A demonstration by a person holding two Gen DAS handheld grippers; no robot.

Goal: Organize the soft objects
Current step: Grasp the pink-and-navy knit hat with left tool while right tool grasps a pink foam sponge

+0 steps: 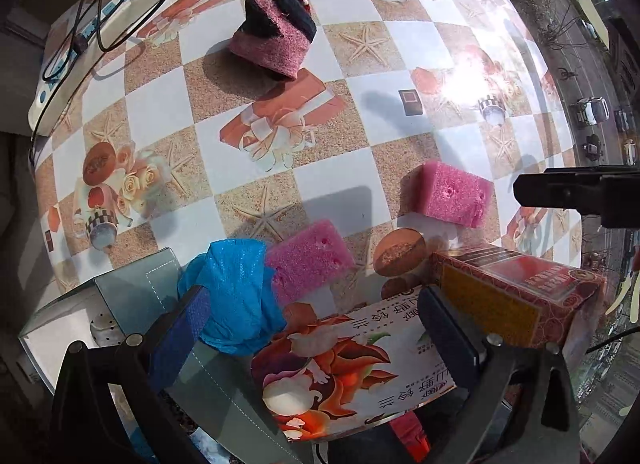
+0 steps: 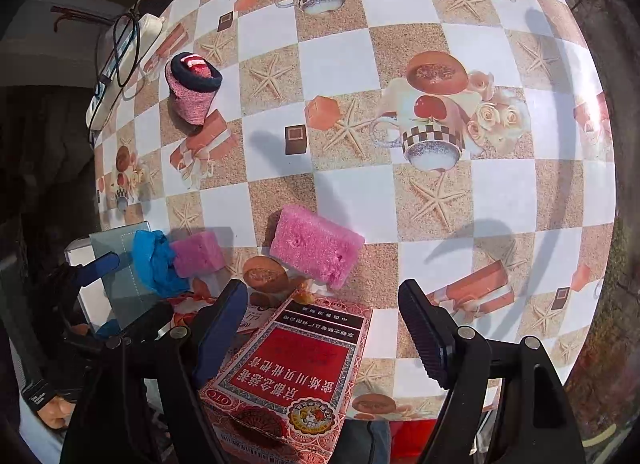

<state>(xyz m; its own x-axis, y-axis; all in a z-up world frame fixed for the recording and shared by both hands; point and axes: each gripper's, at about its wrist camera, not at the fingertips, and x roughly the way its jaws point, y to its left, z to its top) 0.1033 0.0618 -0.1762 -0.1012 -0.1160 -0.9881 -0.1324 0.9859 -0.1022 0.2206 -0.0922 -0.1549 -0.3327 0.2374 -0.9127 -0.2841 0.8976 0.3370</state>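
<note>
Two pink sponges [image 2: 316, 244] lie on the patterned counter [image 2: 460, 44] near its near edge, one just beside a crumpled blue plastic bag [image 1: 236, 296] at the left, the other further right [image 1: 452, 194]. A rolled pink-and-dark sock [image 1: 276, 34] sits far off to the left. The left hand-held gripper [image 1: 312, 324] hangs released over a flowered box [image 1: 340, 368]. The right hand-held gripper [image 2: 324, 320] is released too, above a red carton [image 2: 296, 364].

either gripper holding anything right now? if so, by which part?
Nothing is held. Left gripper is open above the flowered box; right gripper is open above the red box, pads clear.
</note>
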